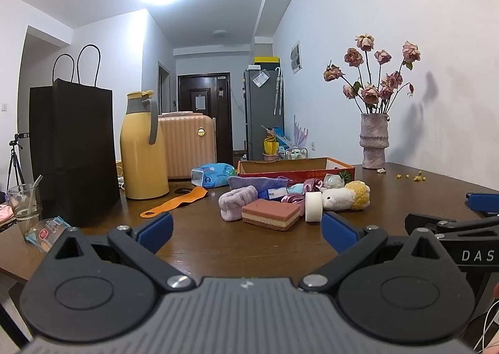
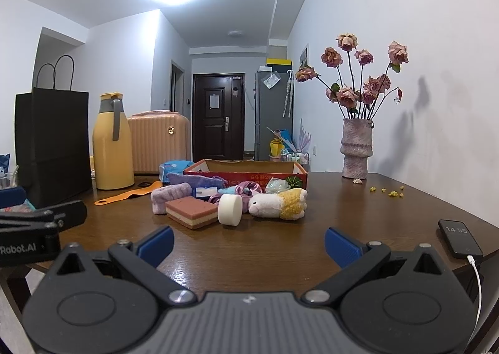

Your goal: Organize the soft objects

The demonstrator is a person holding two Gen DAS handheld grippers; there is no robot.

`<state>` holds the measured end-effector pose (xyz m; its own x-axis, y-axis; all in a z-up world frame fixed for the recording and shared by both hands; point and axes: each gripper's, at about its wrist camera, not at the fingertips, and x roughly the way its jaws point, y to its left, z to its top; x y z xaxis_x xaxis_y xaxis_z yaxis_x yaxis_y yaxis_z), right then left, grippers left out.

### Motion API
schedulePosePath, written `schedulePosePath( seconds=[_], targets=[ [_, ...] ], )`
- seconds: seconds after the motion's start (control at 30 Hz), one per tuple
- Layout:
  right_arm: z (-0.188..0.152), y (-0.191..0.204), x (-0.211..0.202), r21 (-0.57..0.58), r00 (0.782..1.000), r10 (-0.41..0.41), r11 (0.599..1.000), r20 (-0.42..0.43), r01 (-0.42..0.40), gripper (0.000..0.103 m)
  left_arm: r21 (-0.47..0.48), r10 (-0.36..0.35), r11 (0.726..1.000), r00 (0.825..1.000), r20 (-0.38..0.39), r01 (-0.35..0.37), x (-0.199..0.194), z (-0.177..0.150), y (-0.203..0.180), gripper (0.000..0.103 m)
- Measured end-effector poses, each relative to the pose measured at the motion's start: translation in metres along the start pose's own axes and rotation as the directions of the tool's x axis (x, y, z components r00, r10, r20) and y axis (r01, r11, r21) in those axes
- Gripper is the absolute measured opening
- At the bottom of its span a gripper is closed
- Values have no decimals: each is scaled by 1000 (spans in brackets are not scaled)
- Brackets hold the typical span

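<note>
nothing is held yet: the task is judged to be at its very start, with the soft things still heaped on the surface [image 2: 280, 248] and the cardboard box [image 2: 246, 171] behind them apparently not yet filled, though its inside is hidden from this low angle. the left claw [image 1: 246, 227] is spread wide and empty, and the right claw [image 2: 248, 241] is likewise spread wide and empty; both are held level, short of the heap.

the heap is found in the middle of the surface, just in front of the box. nearest lie a layered pink sponge [image 2: 191, 213] and a white round sponge [image 2: 230, 209], the two touching; a lilac plush band [image 2: 167, 196] is just left of them and a white and yellow plush toy [image 2: 279, 202] just right. purple cloth and shiny satin pieces are piled behind, against the box wall.

the next move is judged to call for one claw to be brought forward and lowered over one near item, probably the layered sponge or the toy, and closed gently, since such things will squash and may drag their neighbours.

writing that can be read: "das" on the right claw's body in the left view, "robot.ai" on the left claw's body in the right view, and "14 55" on the phone [image 2: 460, 238] screen. red print on the box front cannot be made out.
</note>
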<state>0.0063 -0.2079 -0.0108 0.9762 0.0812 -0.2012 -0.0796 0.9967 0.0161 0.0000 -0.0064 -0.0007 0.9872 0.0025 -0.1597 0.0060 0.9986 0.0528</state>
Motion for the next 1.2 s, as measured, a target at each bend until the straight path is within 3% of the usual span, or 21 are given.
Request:
schedulePosePath(
  seconds=[1.2],
  targets=[
    [0, 1, 2, 10, 1000, 8, 1000, 2, -8, 103, -12, 12, 1000, 999, -29, -12, 5, -1, 2, 103]
  ],
)
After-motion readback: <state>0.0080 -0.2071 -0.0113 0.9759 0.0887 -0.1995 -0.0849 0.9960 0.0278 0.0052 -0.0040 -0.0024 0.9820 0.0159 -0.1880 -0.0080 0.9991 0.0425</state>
